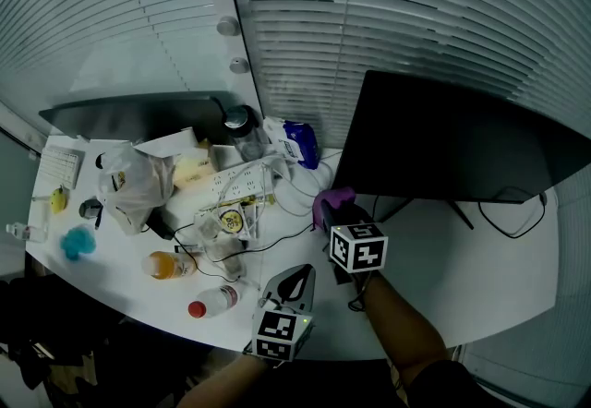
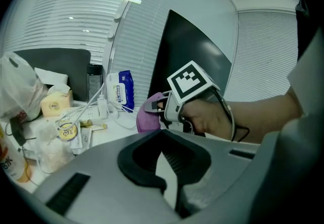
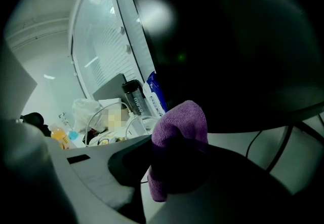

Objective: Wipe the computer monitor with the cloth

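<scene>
The right gripper's (image 3: 178, 167) jaws were clamped on a fuzzy purple cloth (image 3: 181, 122), bunched into a rounded hump just below the glossy black monitor (image 3: 228, 40). The left gripper's (image 2: 168, 170) ribbed dark jaws sat drawn together on nothing, above the smooth white table (image 1: 489, 277).

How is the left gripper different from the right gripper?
The right gripper clamps a purple cloth; the left gripper holds nothing. The right gripper is up close to the black monitor; the left gripper hangs farther from it, near the desk's front edge. Both carry a cube with square markers.
</scene>
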`<state>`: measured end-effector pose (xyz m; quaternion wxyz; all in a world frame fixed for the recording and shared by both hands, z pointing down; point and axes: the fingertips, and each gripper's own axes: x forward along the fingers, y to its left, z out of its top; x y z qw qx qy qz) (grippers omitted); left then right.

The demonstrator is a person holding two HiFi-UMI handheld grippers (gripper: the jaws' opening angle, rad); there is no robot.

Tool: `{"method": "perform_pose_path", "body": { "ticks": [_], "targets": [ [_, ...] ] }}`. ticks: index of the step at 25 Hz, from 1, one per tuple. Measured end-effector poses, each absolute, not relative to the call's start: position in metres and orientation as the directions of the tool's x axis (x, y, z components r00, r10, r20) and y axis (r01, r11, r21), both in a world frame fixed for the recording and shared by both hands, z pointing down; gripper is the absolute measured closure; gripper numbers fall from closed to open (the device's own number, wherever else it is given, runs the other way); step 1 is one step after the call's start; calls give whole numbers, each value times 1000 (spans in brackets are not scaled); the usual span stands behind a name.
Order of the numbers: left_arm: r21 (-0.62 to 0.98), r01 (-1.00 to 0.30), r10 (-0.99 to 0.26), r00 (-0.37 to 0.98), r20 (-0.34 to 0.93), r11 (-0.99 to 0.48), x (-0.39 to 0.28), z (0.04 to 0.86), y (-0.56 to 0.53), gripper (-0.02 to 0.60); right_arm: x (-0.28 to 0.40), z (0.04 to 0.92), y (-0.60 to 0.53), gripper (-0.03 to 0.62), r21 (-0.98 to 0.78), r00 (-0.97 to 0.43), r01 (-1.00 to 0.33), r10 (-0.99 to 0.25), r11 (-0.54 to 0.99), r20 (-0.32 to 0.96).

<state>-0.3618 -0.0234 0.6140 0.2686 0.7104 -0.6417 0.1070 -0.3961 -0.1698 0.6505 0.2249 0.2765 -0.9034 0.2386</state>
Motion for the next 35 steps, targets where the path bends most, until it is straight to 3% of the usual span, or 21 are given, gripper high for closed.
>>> {"method": "perform_pose_path", "body": {
  "ticks": [19,35],
  "targets": [
    [238,-970,-872,151,466,-41,-361,600,-25,575,-409,628,-160,514,-316,-777,-576,-384,754,499],
    [192,-979,-923,139,359,-73,-365,542,-46,575,-410,546,-167,514,-284,-814,-551,-430,785,390]
  ]
}}
